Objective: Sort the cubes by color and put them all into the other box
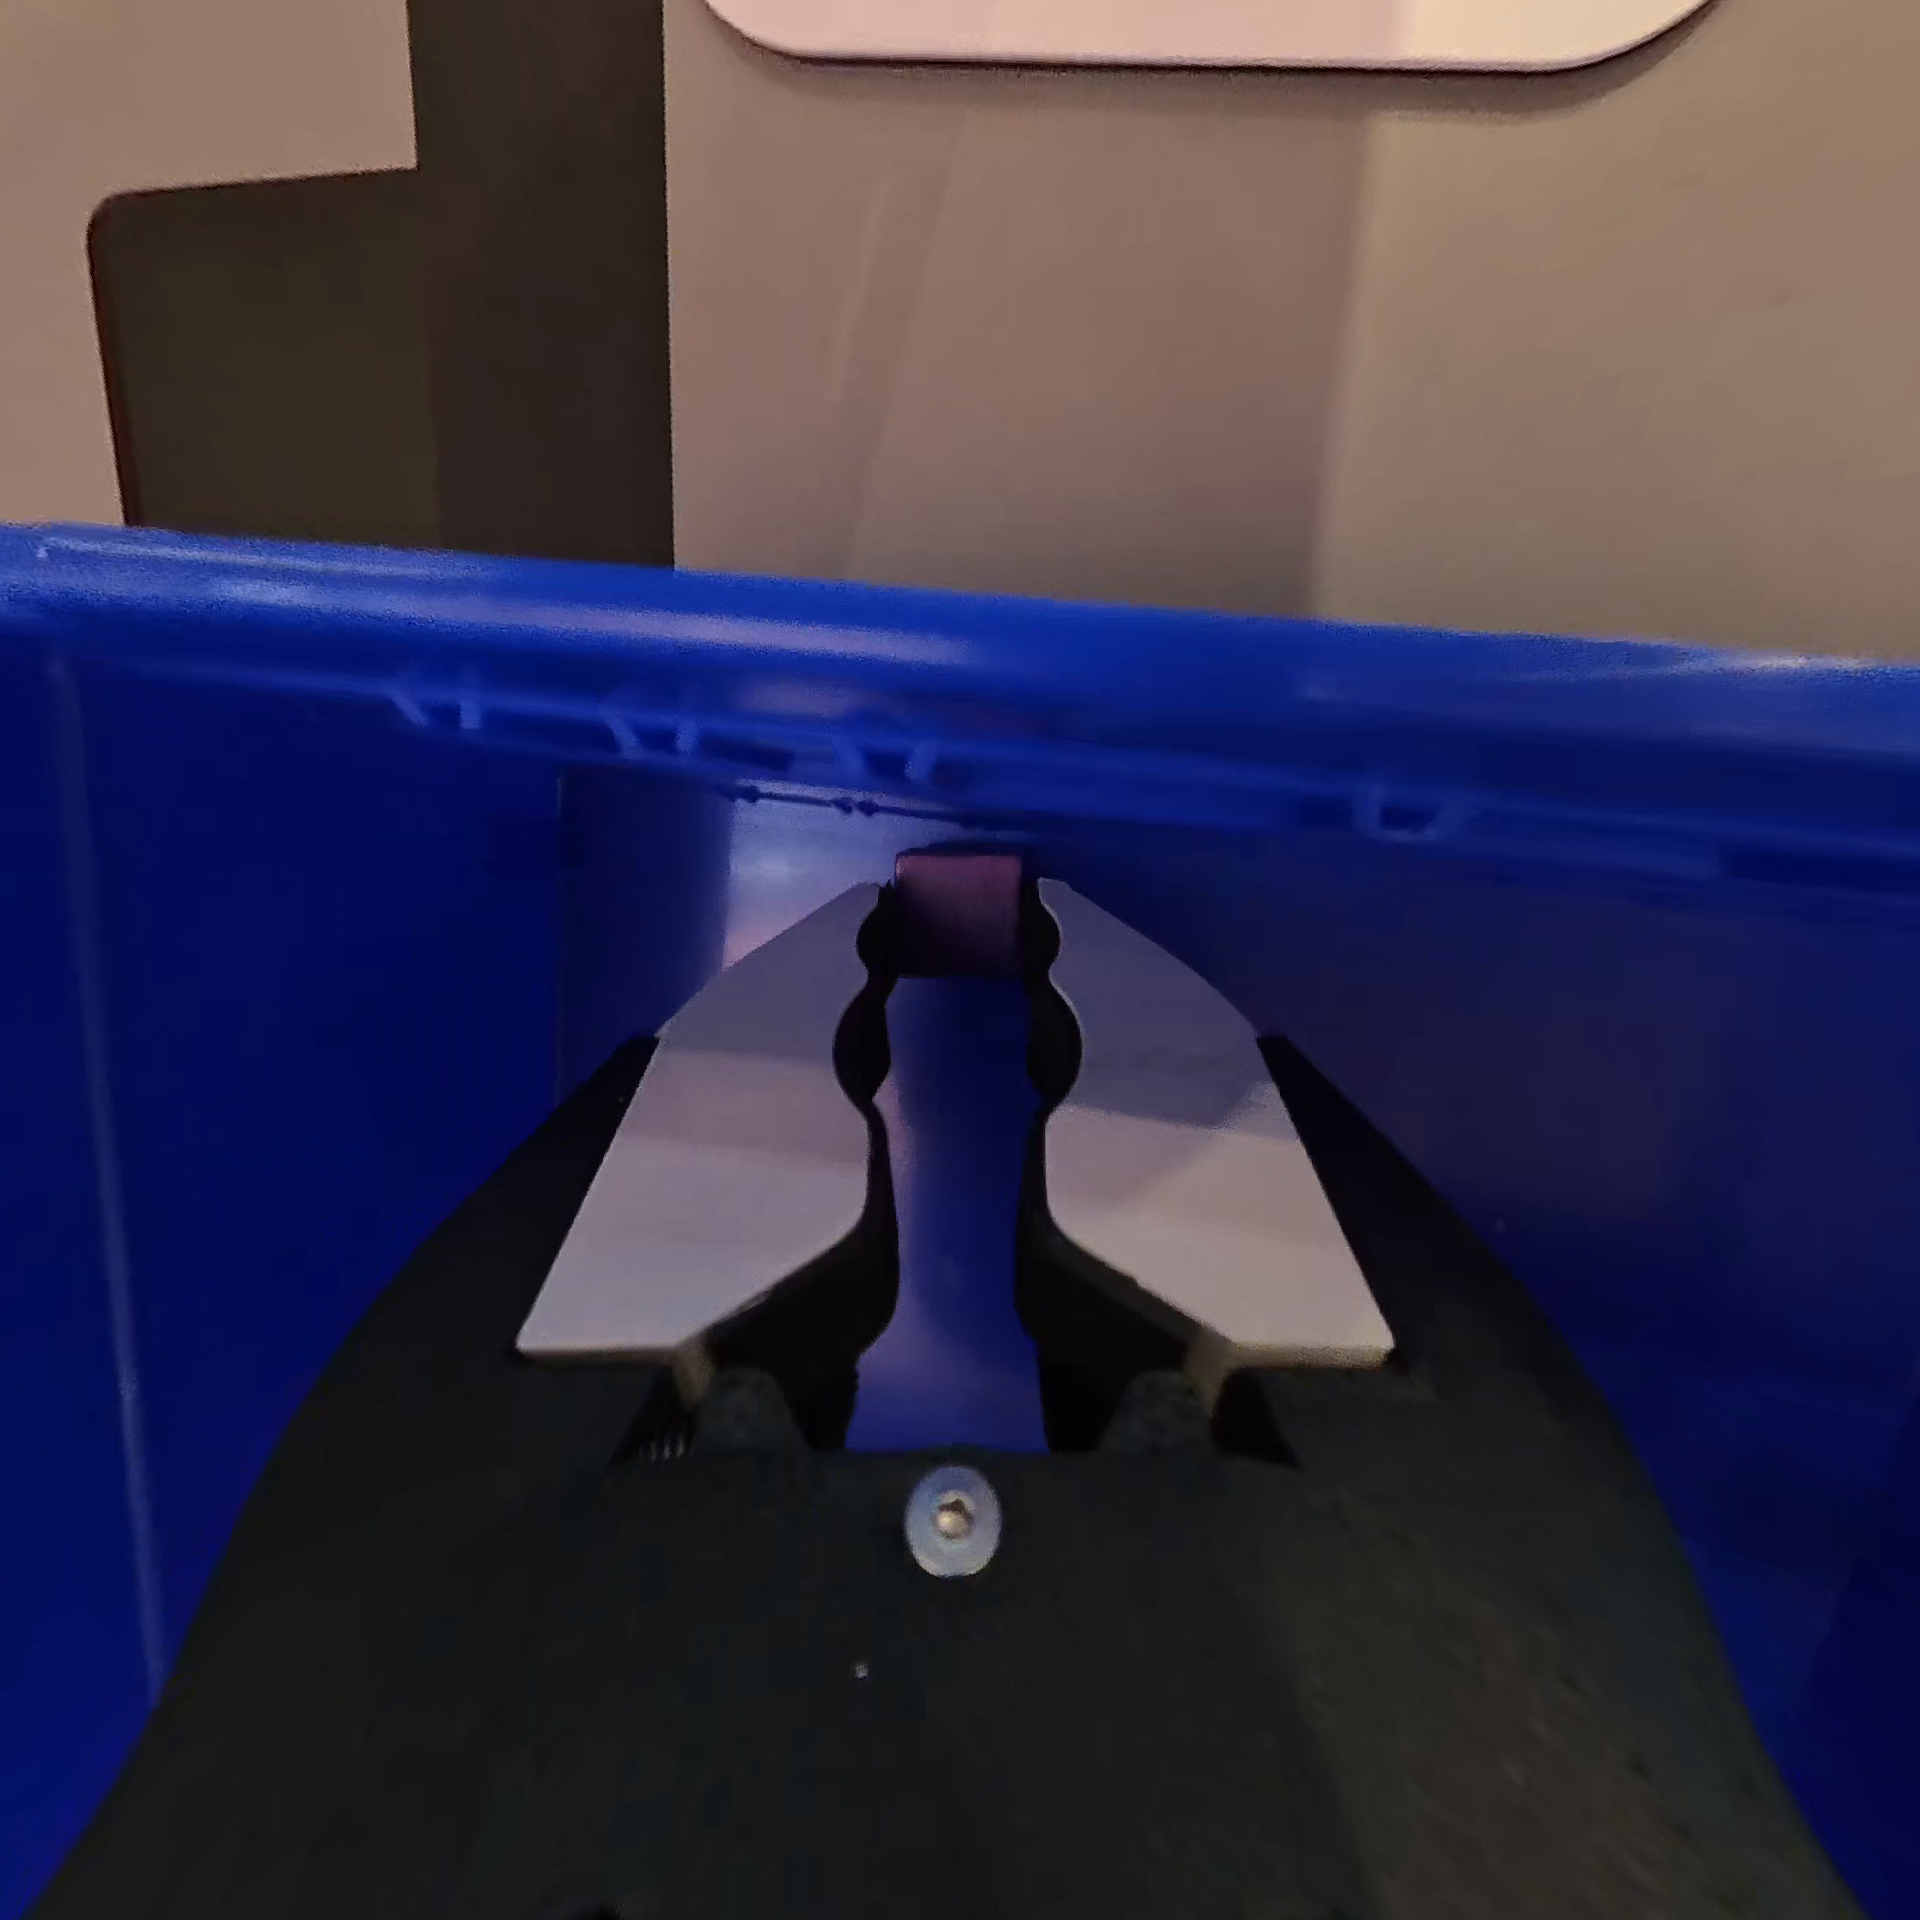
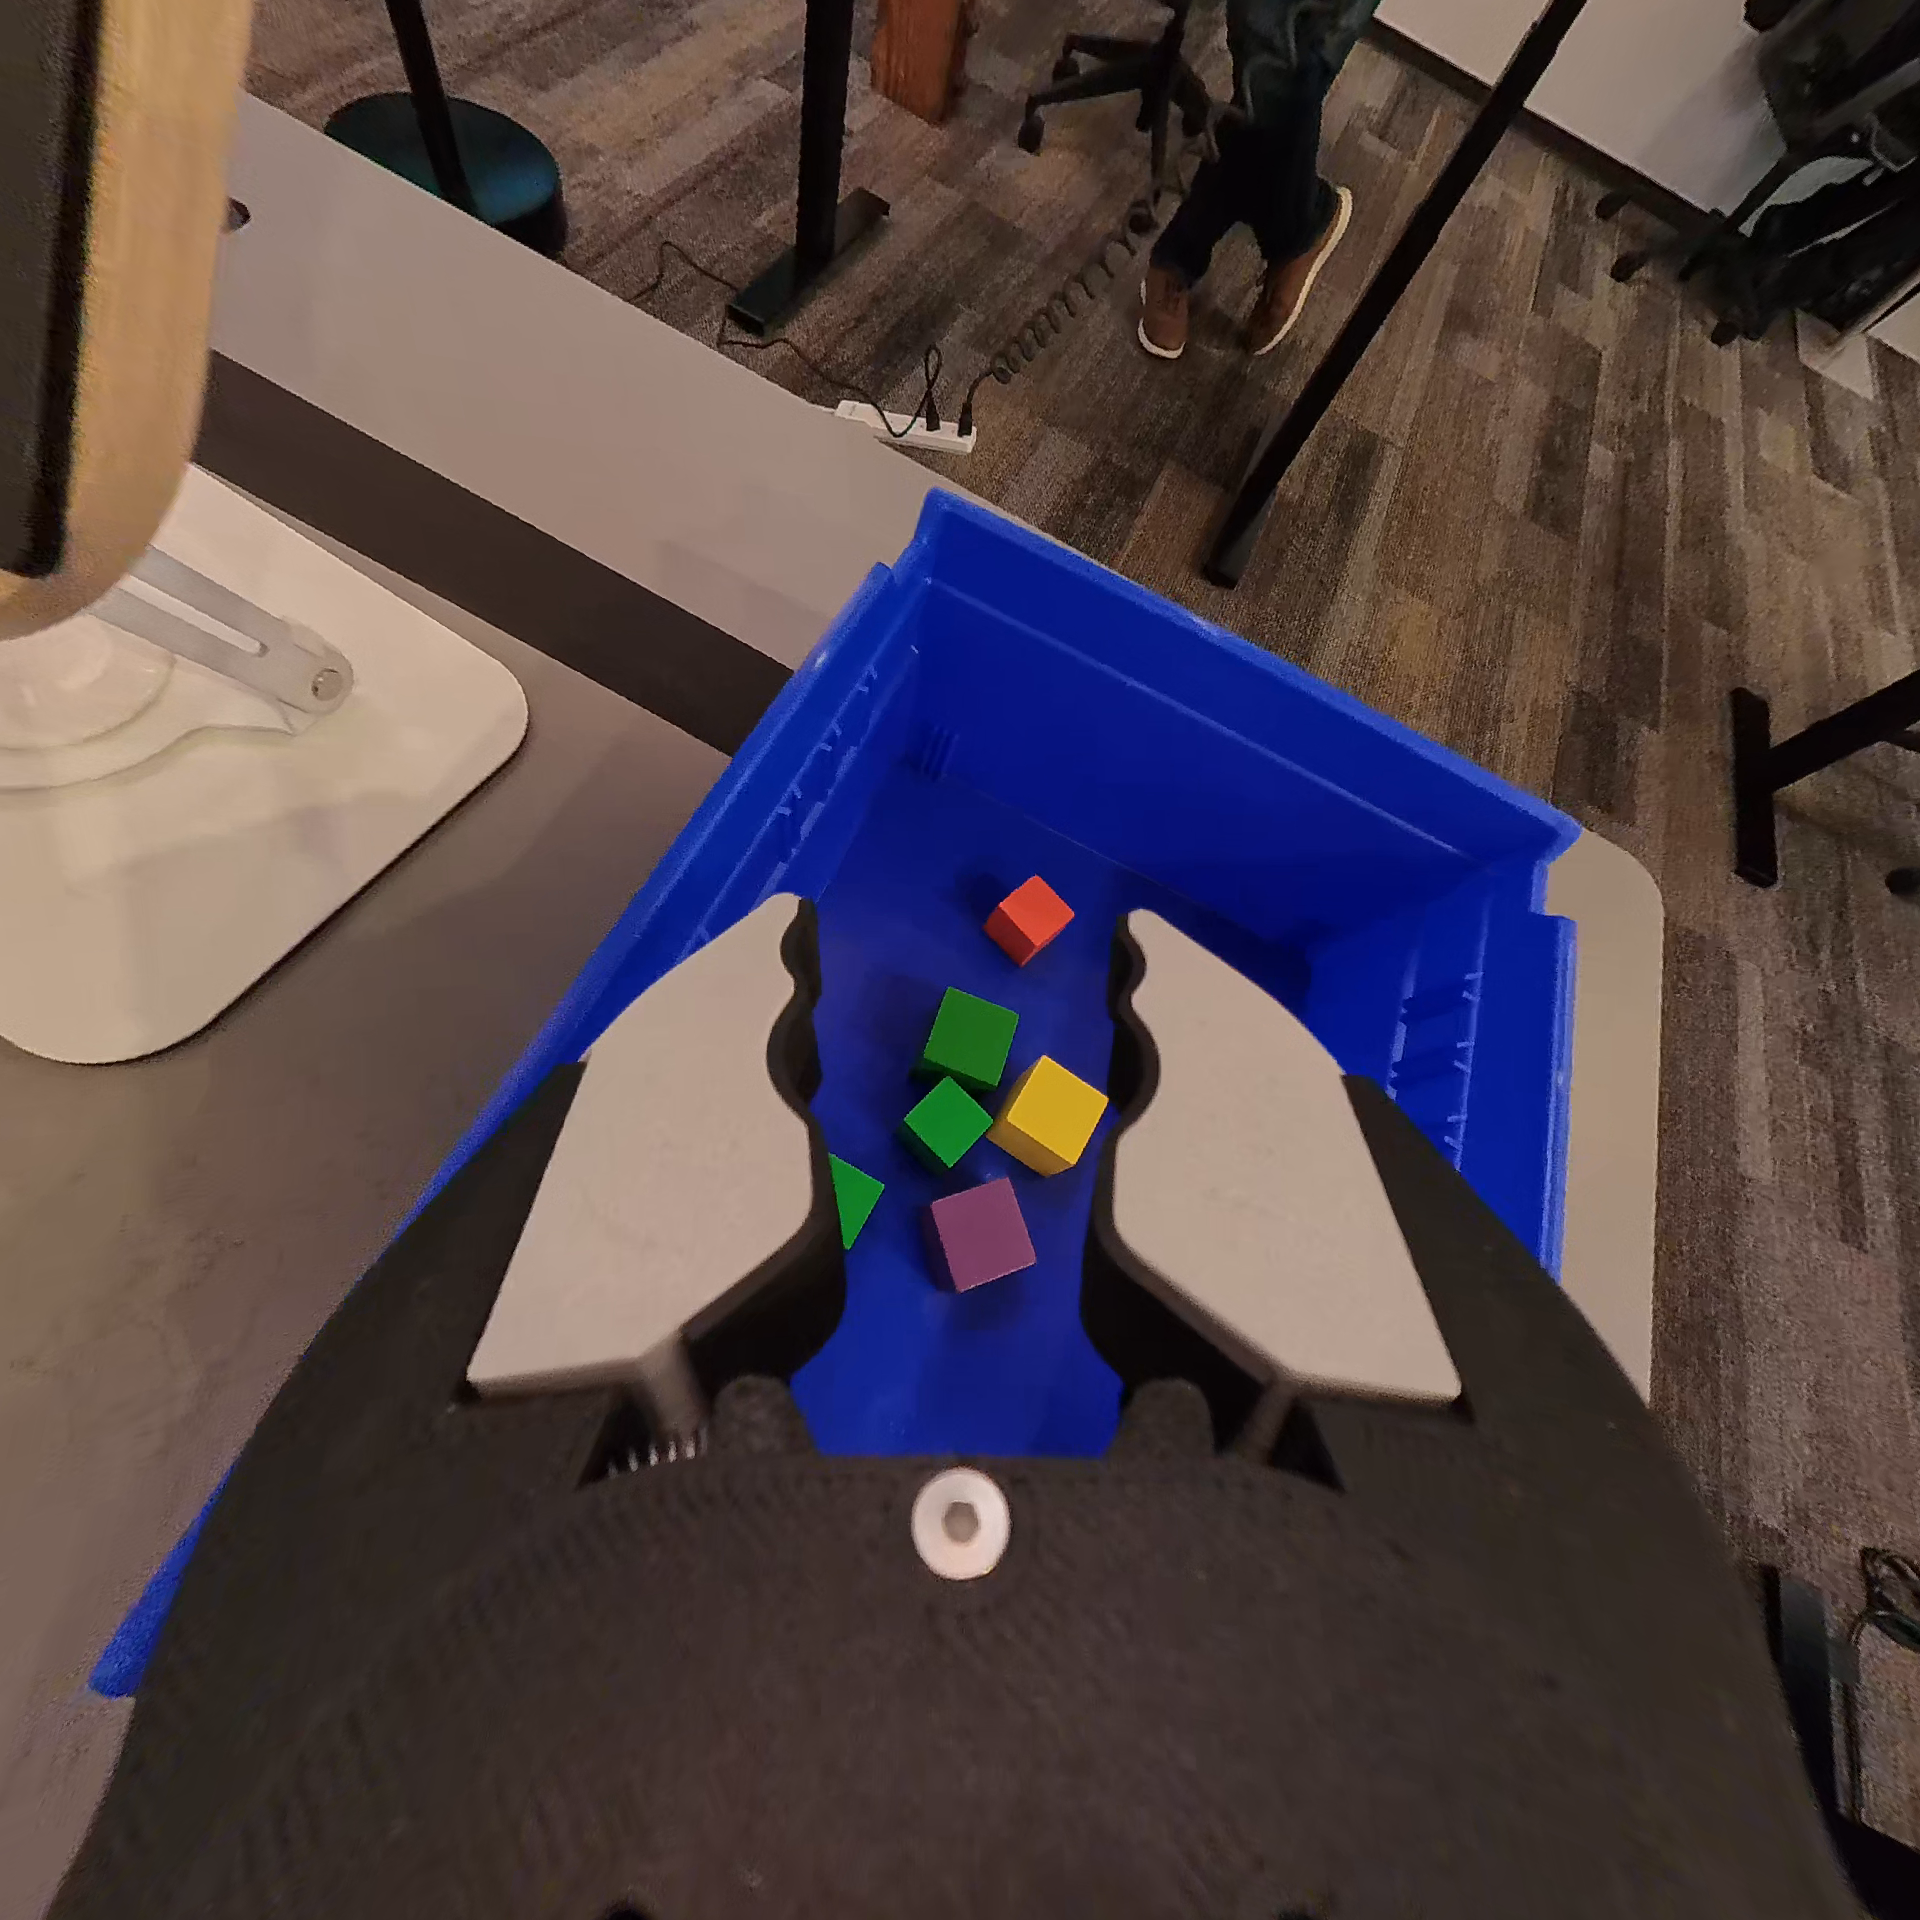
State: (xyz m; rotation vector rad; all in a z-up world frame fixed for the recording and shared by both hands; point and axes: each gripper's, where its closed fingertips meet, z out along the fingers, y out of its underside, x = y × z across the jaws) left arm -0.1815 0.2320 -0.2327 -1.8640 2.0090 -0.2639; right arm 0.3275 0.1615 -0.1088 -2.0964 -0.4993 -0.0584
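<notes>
In the left wrist view my left gripper (image 1: 958,914) is shut on a purple cube (image 1: 954,914) and sits low inside a blue box (image 1: 312,935), close to its far wall. In the right wrist view my right gripper (image 2: 961,925) is open and empty, held above another blue box (image 2: 1195,727). On that box's floor lie a red cube (image 2: 1029,918), two green cubes (image 2: 968,1037) (image 2: 945,1122), a third green cube (image 2: 854,1200) half hidden by my left finger, a yellow cube (image 2: 1049,1114) and a purple cube (image 2: 981,1233).
The box in the right wrist view stands at the corner of a grey table (image 2: 520,416). A white monitor stand base (image 2: 260,831) is to its left. Beyond the table are carpet, desk legs, a power strip (image 2: 914,424) and a seated person's legs (image 2: 1236,260).
</notes>
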